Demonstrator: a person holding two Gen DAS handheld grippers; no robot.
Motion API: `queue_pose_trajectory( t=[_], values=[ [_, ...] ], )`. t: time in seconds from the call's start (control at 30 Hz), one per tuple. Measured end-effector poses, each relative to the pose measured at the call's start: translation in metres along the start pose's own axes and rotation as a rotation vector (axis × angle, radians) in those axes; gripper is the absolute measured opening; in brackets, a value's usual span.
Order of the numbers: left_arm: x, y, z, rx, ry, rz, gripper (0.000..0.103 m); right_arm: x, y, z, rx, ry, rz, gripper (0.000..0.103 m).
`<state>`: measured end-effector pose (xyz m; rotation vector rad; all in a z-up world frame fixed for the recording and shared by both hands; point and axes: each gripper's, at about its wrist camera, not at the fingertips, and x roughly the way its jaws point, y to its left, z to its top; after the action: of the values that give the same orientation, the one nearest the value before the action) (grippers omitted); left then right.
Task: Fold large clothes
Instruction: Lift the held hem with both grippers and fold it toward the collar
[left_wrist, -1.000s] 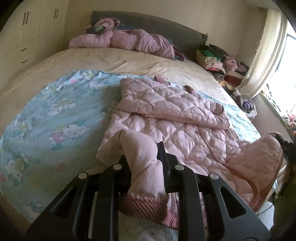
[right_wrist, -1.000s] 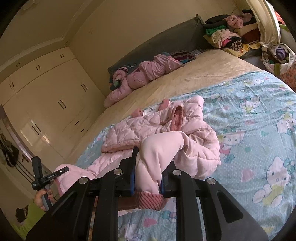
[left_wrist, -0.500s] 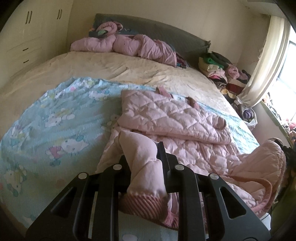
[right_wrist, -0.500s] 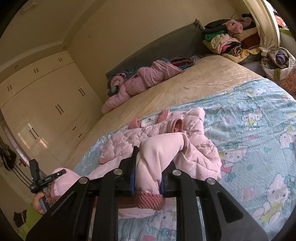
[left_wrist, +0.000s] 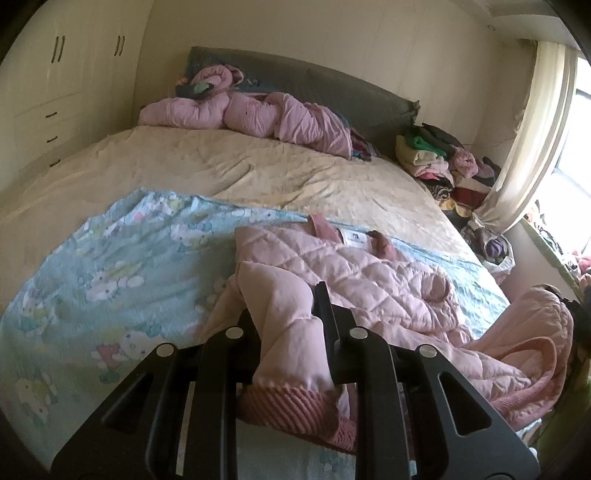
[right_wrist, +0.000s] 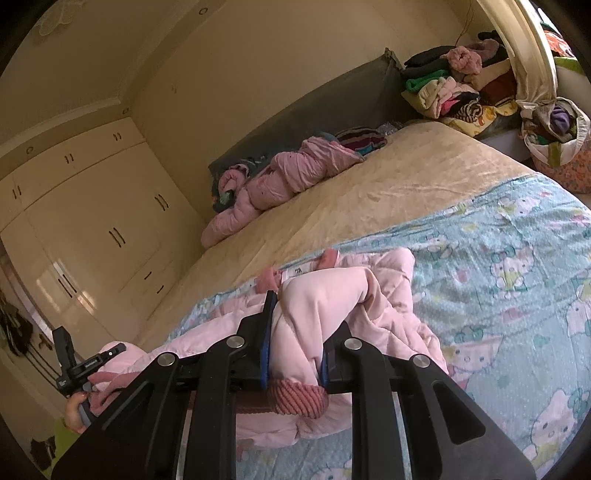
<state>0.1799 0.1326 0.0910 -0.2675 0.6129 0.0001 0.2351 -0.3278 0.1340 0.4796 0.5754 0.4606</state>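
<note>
A bed (left_wrist: 258, 177) carries a blue cartoon blanket (left_wrist: 110, 266), and on it lies a pink quilted coat (left_wrist: 369, 273) (collar toward the headboard). The left gripper (left_wrist: 291, 325) pinches one ribbed-cuffed sleeve (left_wrist: 284, 332); the right gripper (right_wrist: 295, 339) pinches the other sleeve (right_wrist: 317, 306)

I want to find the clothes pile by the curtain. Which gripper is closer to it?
Probably the right. The clothes pile sits beyond the bed's right side; the right gripper holds the jacket there, the left gripper further left.

The right tongs (right_wrist: 295, 332) clamp a pink jacket (right_wrist: 391, 317) sleeve above the cartoon-print blanket (right_wrist: 509, 266).
</note>
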Motion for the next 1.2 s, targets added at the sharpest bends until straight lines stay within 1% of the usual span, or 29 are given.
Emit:
queue_pose_trajectory(
  t=[0.27,0.57,0.8,0.93,1.2],
  values=[
    [0.016,-0.001,0.020,0.006,-0.014,0.017,0.013,0.020,-0.008,0.019,0.010,-0.013,-0.017,0.017],
    [0.039,0.003,0.034,-0.007,-0.015,0.042,0.013,0.046,-0.016,0.035,0.014,-0.016,-0.044,0.017],
    [0.052,0.003,0.040,-0.003,-0.012,0.057,0.013,0.064,-0.022,0.042,0.015,-0.013,-0.064,0.017],
    [0.063,0.007,0.043,-0.018,-0.009,0.068,0.013,0.074,-0.025,0.046,0.015,-0.010,-0.080,0.017],
    [0.093,0.015,0.039,-0.054,-0.021,0.112,0.014,0.108,-0.036,0.051,0.028,0.002,-0.140,0.018]
  ],
)
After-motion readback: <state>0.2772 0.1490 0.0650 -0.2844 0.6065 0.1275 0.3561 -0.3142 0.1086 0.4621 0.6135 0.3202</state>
